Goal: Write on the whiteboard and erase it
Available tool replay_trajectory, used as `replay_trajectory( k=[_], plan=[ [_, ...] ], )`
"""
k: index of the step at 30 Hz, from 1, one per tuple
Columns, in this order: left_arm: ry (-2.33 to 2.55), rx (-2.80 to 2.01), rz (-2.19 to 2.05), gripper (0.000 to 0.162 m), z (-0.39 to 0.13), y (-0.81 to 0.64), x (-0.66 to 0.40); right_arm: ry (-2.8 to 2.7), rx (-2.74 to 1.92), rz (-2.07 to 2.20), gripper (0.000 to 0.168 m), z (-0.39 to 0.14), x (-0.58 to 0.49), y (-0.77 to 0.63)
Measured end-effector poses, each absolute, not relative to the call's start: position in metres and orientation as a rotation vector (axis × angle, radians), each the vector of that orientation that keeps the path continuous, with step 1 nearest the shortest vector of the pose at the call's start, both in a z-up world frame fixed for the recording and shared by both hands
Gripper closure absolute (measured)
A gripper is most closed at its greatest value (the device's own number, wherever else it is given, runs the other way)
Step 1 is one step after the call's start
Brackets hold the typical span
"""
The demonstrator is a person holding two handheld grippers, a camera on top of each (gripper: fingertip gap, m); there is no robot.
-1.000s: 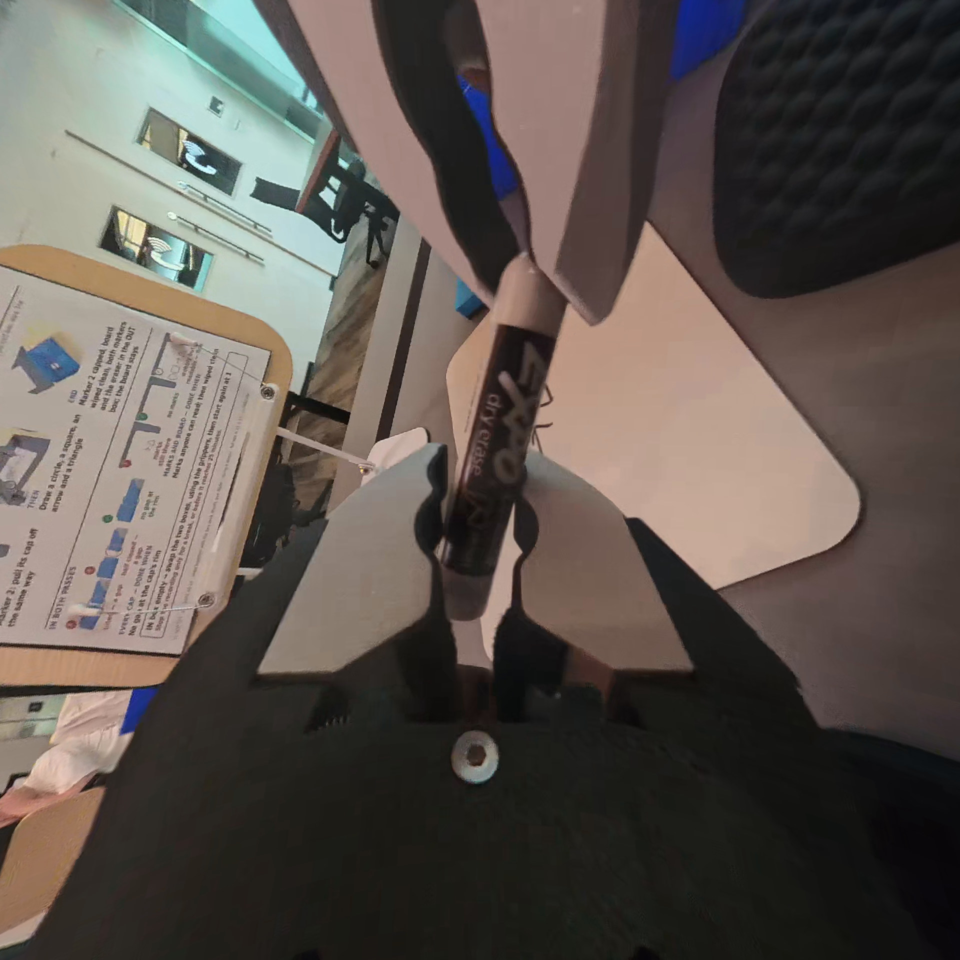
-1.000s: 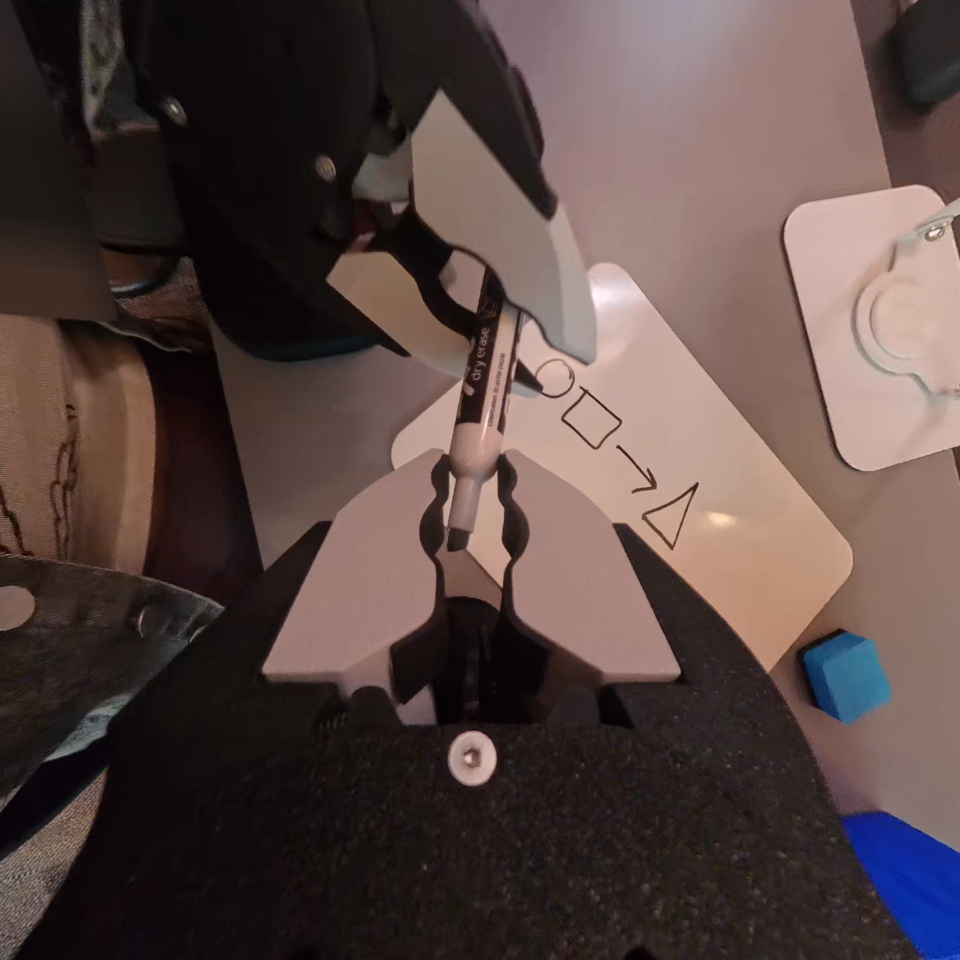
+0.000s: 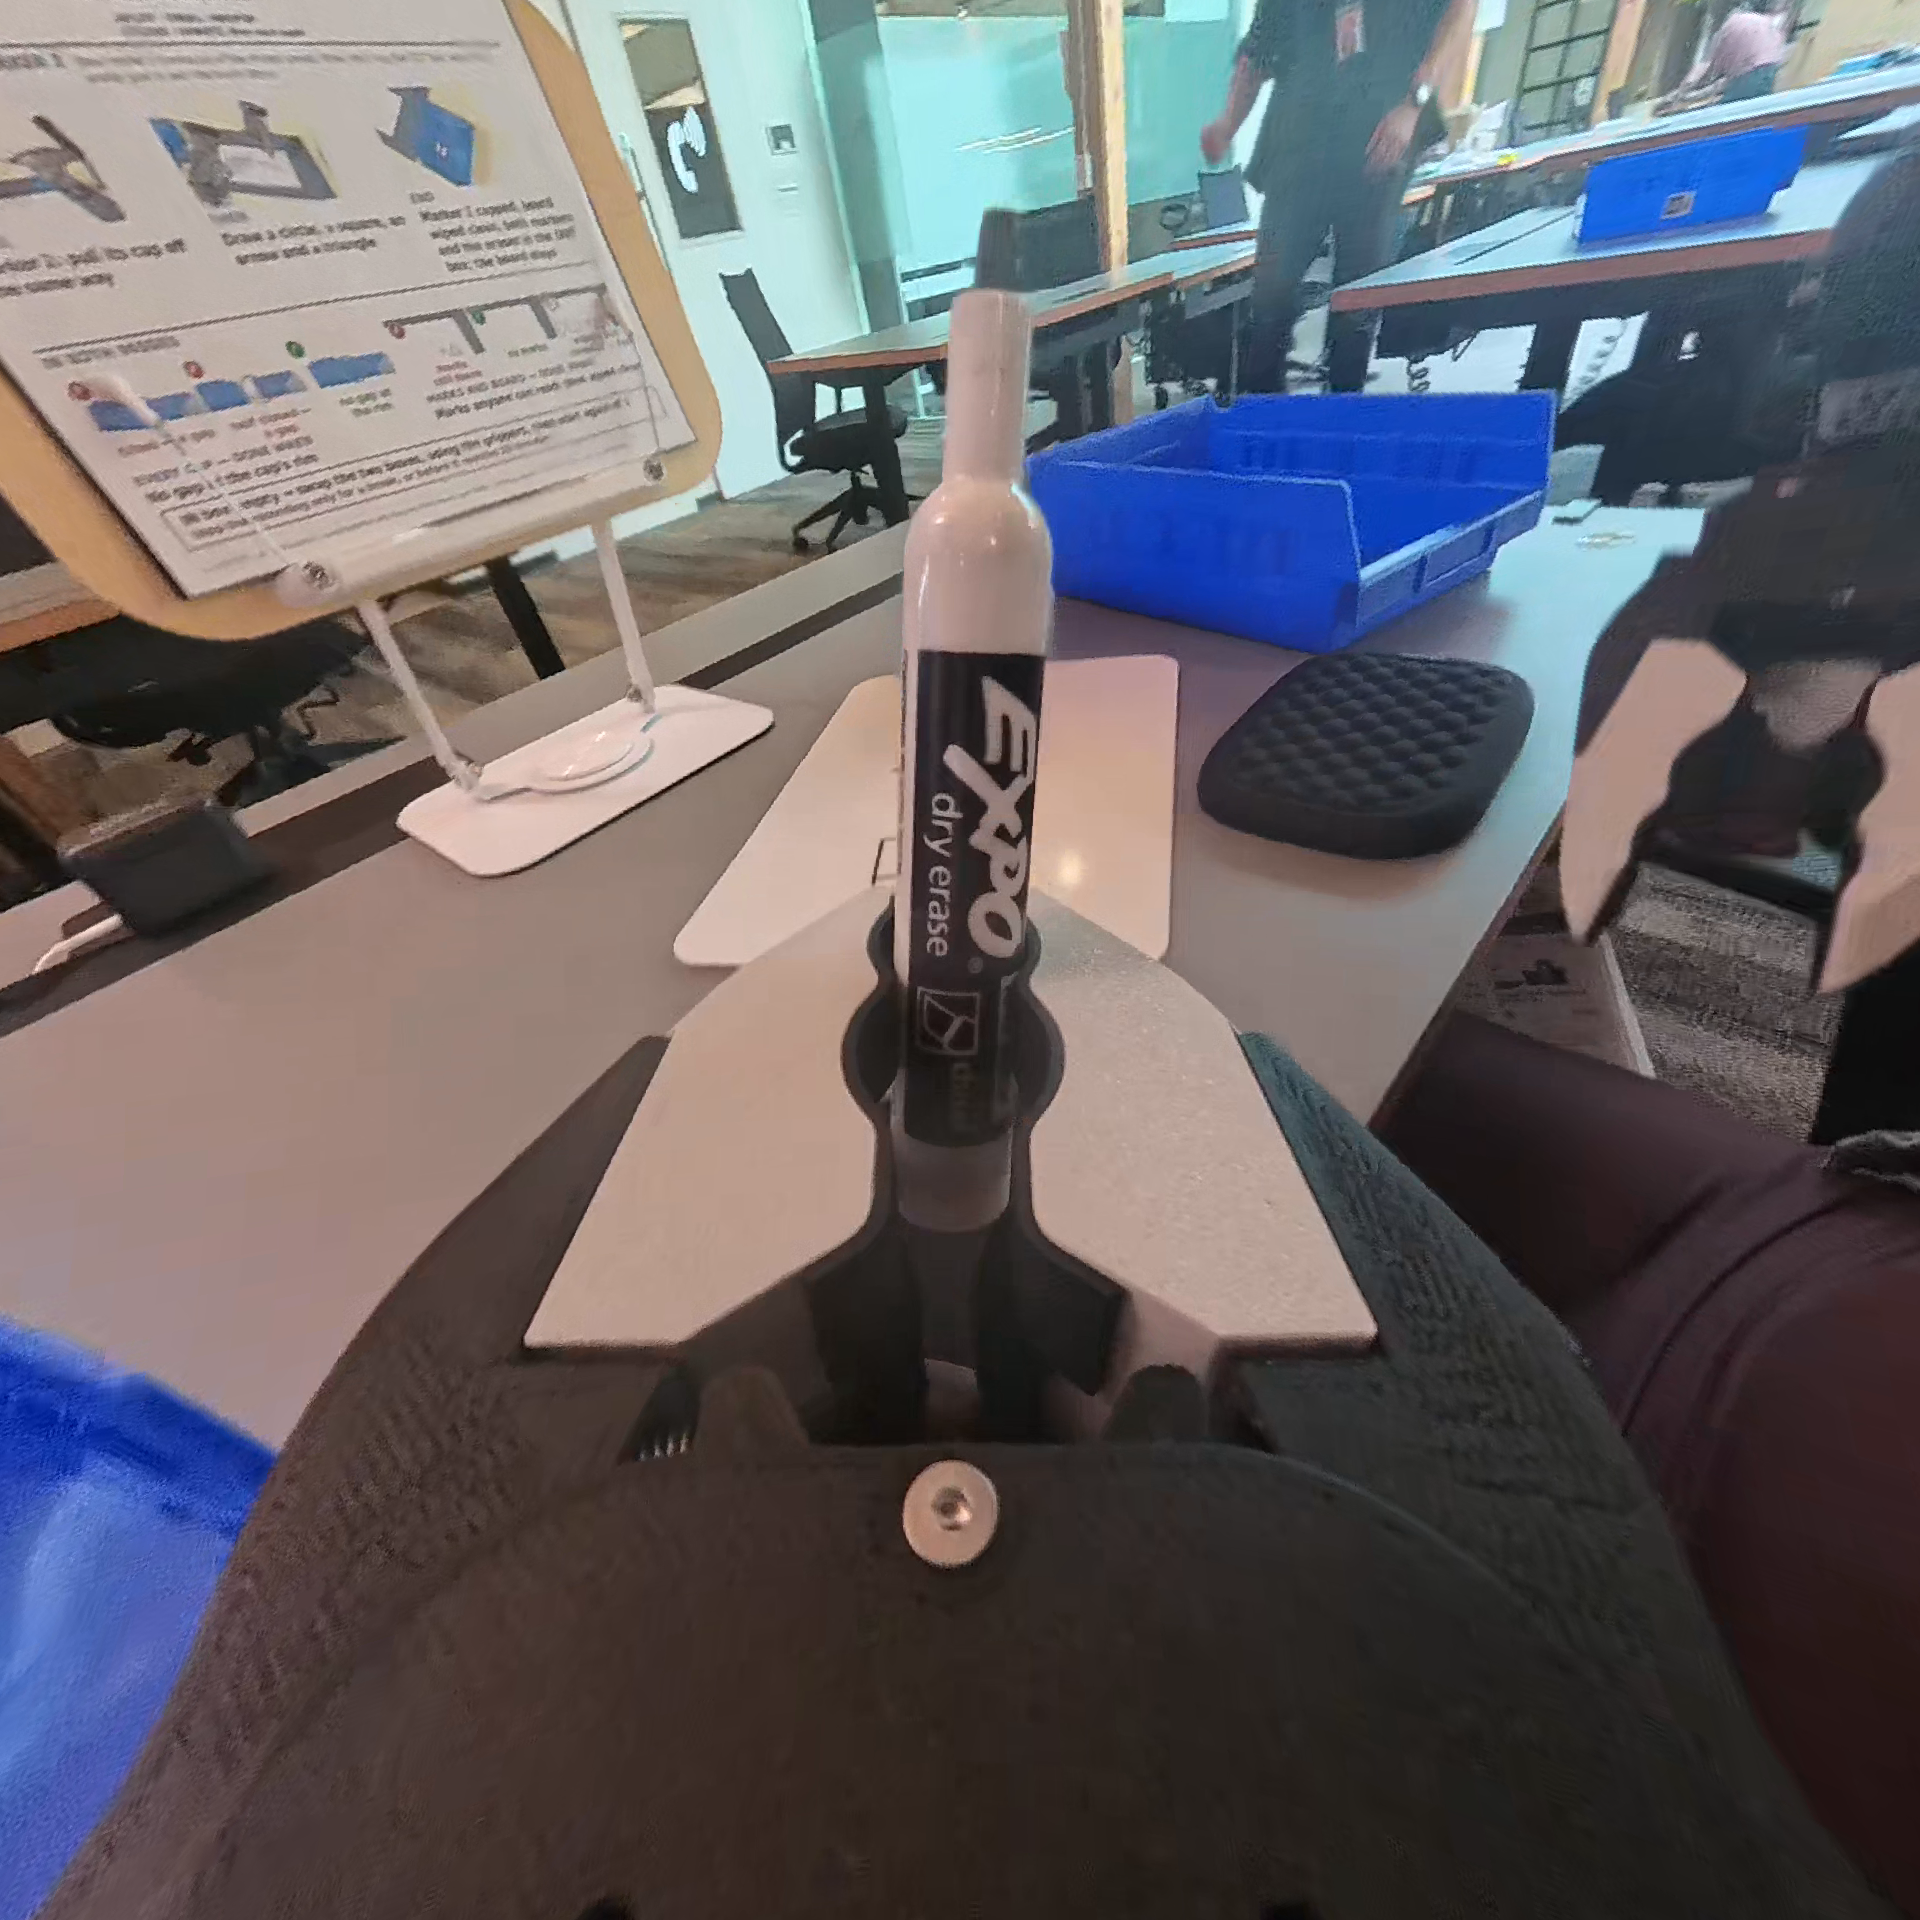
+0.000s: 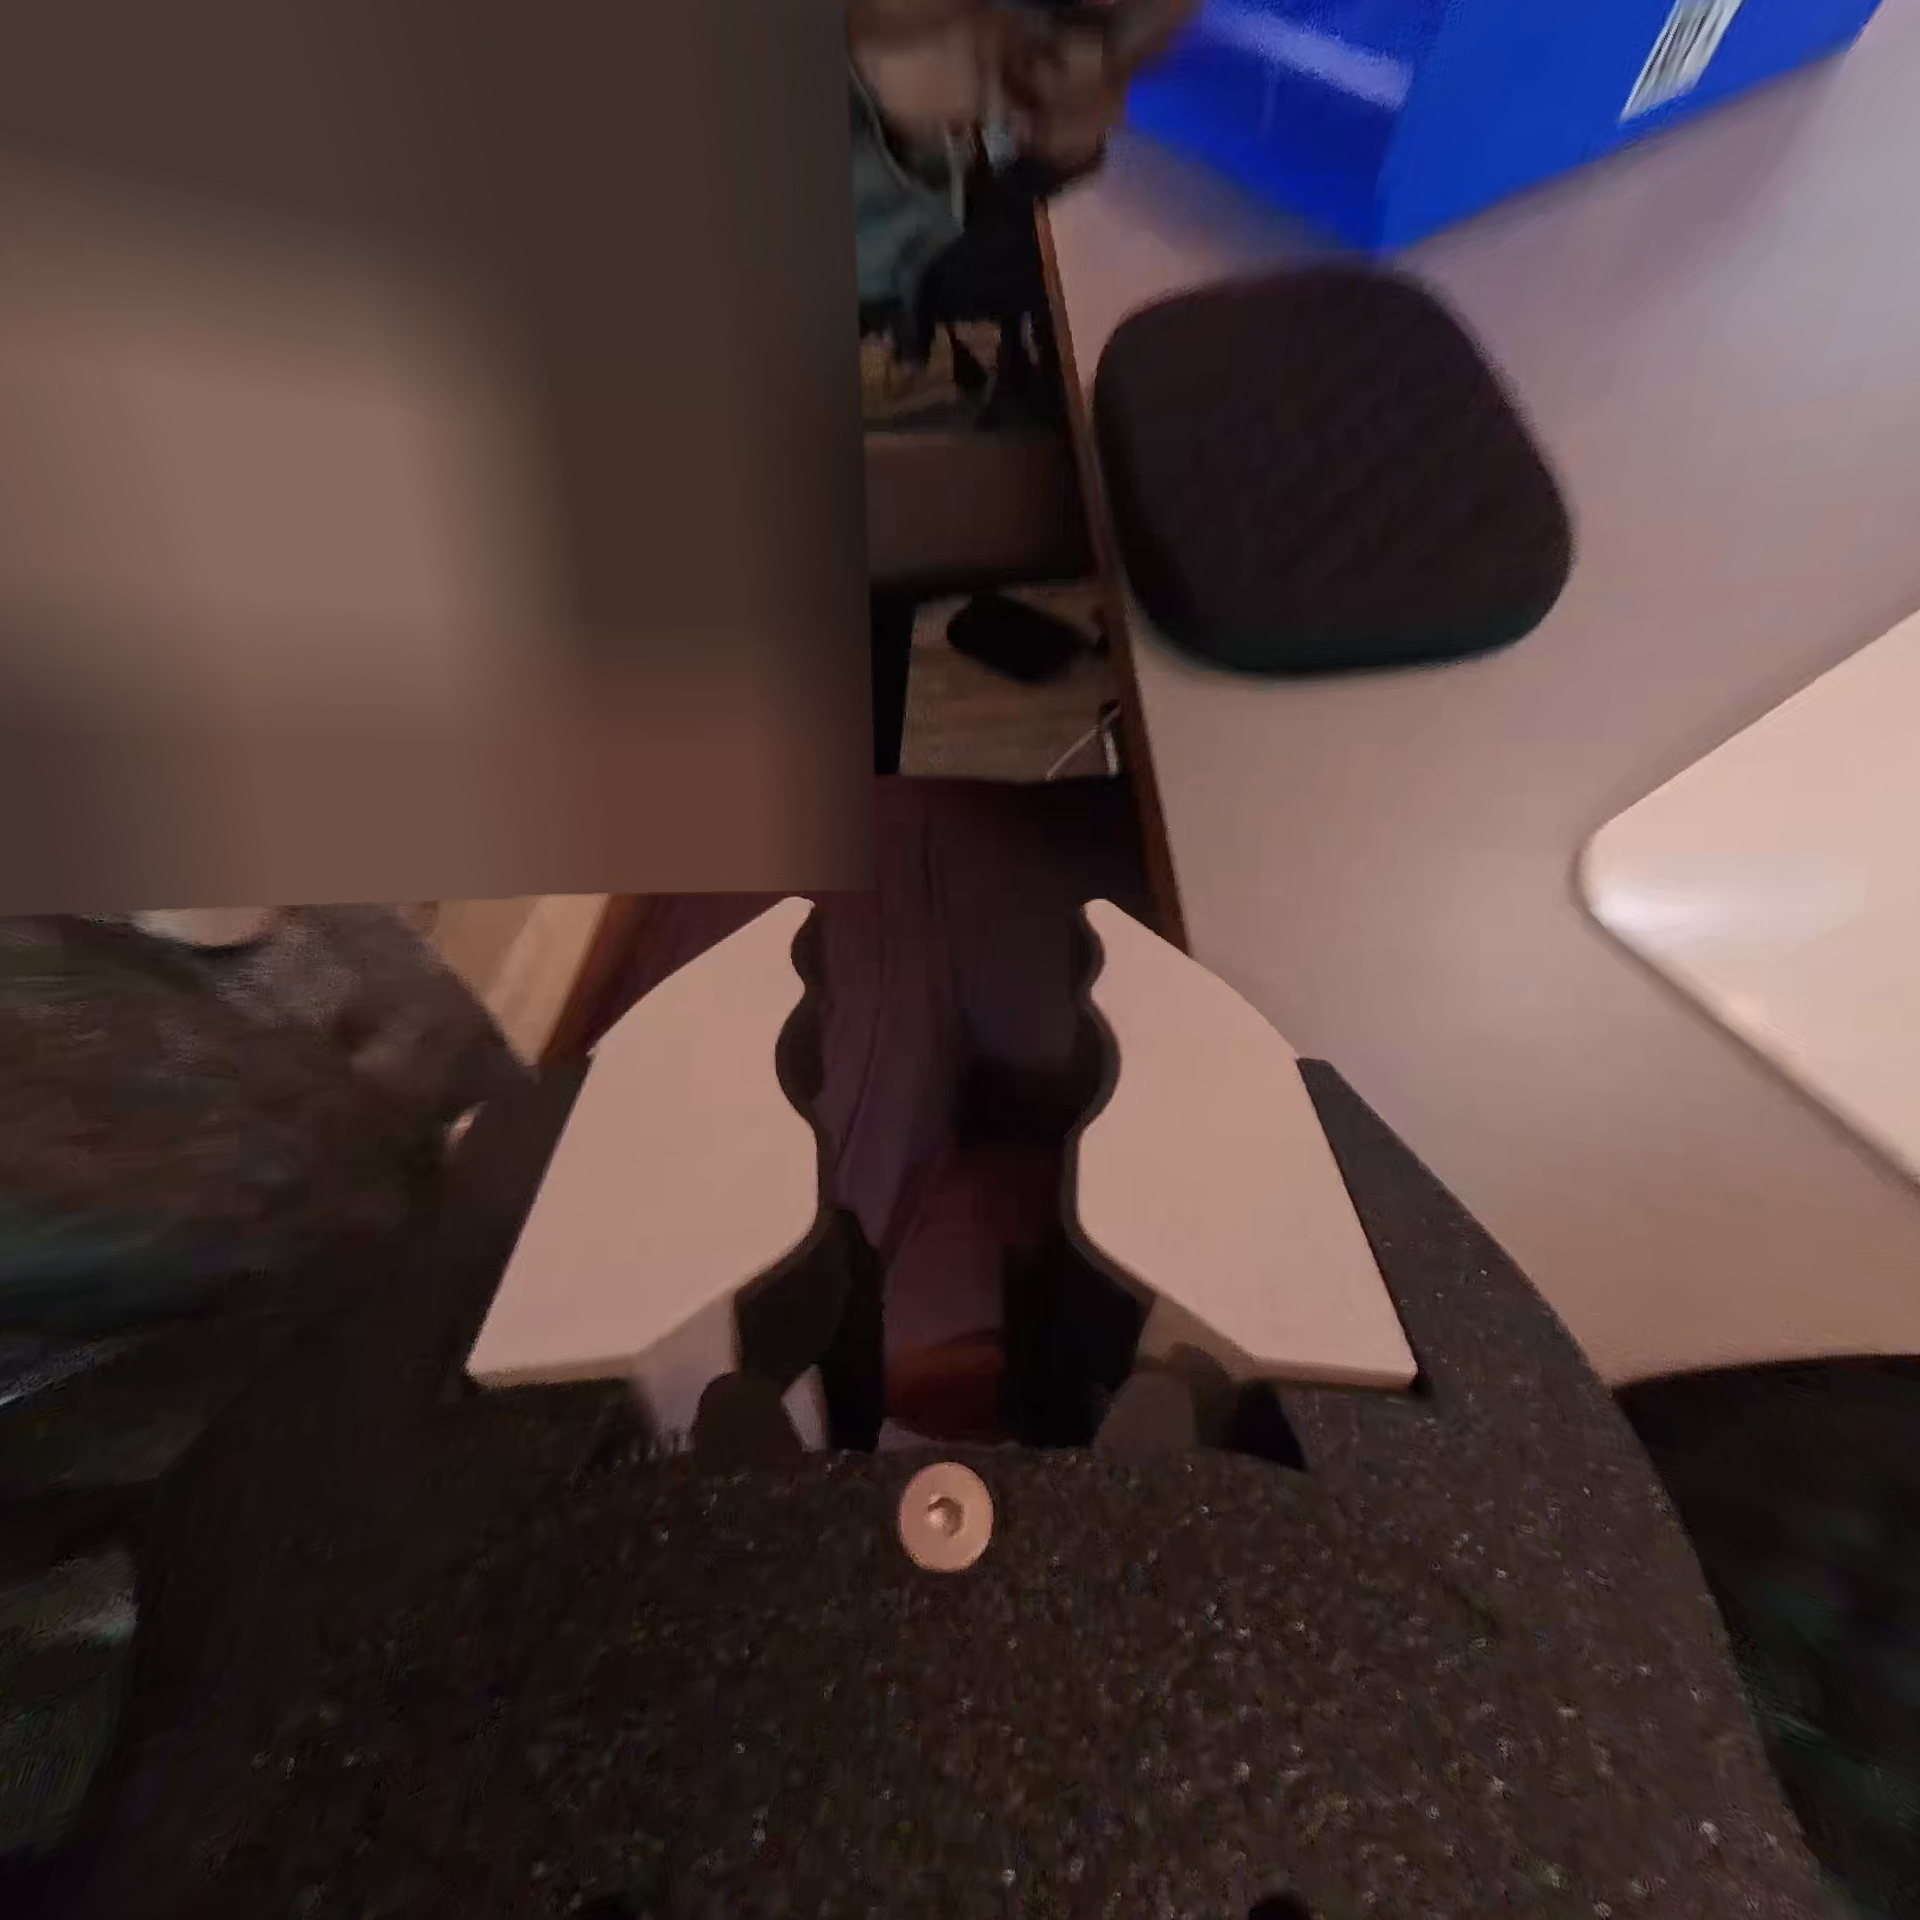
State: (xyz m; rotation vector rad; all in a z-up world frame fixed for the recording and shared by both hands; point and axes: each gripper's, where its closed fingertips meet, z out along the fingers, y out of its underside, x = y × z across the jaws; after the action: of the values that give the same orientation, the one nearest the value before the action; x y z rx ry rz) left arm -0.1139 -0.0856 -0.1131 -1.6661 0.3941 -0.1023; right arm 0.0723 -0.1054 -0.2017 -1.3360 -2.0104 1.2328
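Gripping: left gripper (image 3: 956,997) fingers closed on the marker (image 3: 971,727), clamped round its lower barrel.
Marker: stands upright between the white fingers (image 3: 748,1153); dark labelled body at the grip, pale grey end pointing up and away from the camera. Cap state cannot be told from here.
Right gripper, own view: right gripper (image 4: 948,925) fingers spread apart with nothing between them; a dark maroon garment shows through the gap.
Right gripper, left wrist view: seen at the right edge (image 3: 1735,821), blurred, off the counter edge, fingers apart, well away from the marker.
Whiteboard: lies flat on the grey counter (image 3: 312,1039), directly behind the marker in the left wrist view (image 3: 1101,790); only a corner (image 4: 1766,935) shows in the right wrist view, at the right edge. Faint marks appear near the marker barrel, possibly drawing, too hidden to read.
Black pad: textured dark cushion (image 3: 1366,748) on the counter, just right of the whiteboard; also seen (image 4: 1330,468), blurred.
Blue bin: open plastic tray (image 3: 1288,509) beyond the whiteboard and pad, on the counter; another blue shape (image 3: 94,1558) at lower left, out of focus.
Instruction sheet: printed card on a tilted stand (image 3: 312,291), its white base (image 3: 582,769) resting on the counter left of the whiteboard.
Background: office desks, chairs, a person standing (image 3: 1340,135).
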Motion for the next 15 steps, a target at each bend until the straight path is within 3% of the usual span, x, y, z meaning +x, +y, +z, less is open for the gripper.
replay_trajectory(
  k=[6,13,15],
  plan=[
    [0.319,-1.702,-0.128,0.145,-0.137,-0.109,-0.117,-2.095,-1.667,0.672,0.120,-0.333,0.072,-0.094],
    [0.337,-1.731,-0.142,0.144,-0.150,-0.107,-0.106,-2.332,-1.682,0.436,0.113,-0.389,0.073,-0.092],
    [0.355,-1.743,-0.132,0.145,-0.153,-0.103,-0.105,-2.343,-1.622,0.384,0.137,-0.395,0.068,-0.088]
  ],
)
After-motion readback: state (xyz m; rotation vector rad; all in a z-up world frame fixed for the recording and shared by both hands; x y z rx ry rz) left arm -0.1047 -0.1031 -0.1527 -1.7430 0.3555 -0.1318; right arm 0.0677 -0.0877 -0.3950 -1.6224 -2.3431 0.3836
